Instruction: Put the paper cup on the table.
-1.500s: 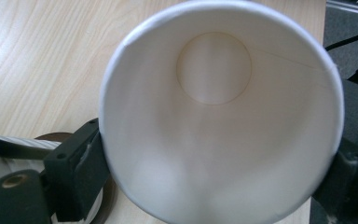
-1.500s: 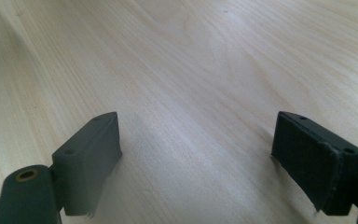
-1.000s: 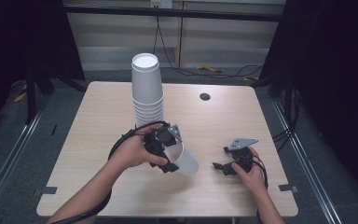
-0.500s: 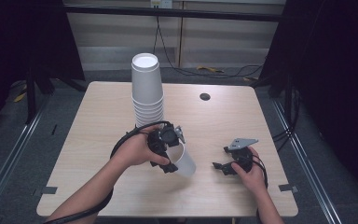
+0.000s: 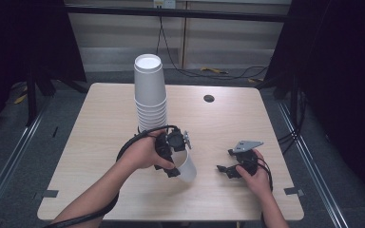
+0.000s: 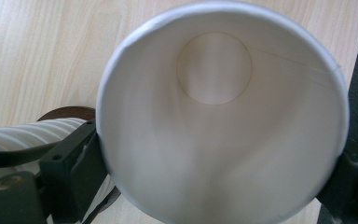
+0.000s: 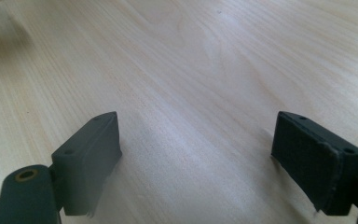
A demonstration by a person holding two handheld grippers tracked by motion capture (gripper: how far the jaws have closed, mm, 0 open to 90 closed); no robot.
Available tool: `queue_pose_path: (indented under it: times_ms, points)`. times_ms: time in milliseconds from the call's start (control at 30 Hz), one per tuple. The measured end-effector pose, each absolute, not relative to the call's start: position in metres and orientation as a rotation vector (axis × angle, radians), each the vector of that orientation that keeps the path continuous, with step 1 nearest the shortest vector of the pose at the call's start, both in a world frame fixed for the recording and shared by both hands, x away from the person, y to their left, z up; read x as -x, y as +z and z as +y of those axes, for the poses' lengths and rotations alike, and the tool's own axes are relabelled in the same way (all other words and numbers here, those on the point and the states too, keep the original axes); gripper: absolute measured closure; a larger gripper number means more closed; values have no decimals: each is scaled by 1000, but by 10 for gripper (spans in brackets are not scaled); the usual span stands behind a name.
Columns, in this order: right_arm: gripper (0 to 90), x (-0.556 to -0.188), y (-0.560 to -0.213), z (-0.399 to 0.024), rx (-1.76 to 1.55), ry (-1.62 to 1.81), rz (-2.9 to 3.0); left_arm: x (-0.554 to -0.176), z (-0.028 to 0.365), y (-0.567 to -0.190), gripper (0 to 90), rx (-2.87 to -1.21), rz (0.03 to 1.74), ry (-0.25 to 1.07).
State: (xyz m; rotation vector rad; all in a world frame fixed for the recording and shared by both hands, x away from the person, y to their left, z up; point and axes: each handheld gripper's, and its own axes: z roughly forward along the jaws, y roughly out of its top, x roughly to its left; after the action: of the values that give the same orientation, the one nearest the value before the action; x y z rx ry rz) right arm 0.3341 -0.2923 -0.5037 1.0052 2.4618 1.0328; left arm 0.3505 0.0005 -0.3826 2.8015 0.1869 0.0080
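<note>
A white paper cup (image 5: 188, 169) is tilted on its side over the table, its mouth facing my left gripper (image 5: 175, 159). In the left gripper view I look straight into the cup (image 6: 214, 116), with a black pad (image 6: 81, 161) against each side of its rim. These jaws have just been opening, and the cup is still between them. A tall stack of white cups (image 5: 150, 95) stands upside down just beyond that hand. My right gripper (image 5: 225, 169) rests low on the table at the right, open, with bare wood between its pads (image 7: 91, 154).
The light wooden table (image 5: 100, 123) has a small dark round hole (image 5: 208, 98) near its far edge. Dark curtains and floor rails surround the table. A cable loops from the left gripper around the person's hand.
The left hand and its cup have shifted slightly toward the near edge, and the cup's rim looks rounder. The right gripper has stayed put.
</note>
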Motion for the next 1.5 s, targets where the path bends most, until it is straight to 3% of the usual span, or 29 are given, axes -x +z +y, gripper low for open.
queue_pose_path:
  times_ms: [533, 1500]
  points:
    - [149, -334, -504, -292, -1006, 1033, 2461, -348, -2, -392, 74, -2790, 95, 19]
    - [151, -334, -504, -292, -1007, 1033, 2463, -351, -14, -413, 57, -2682, 117, 29]
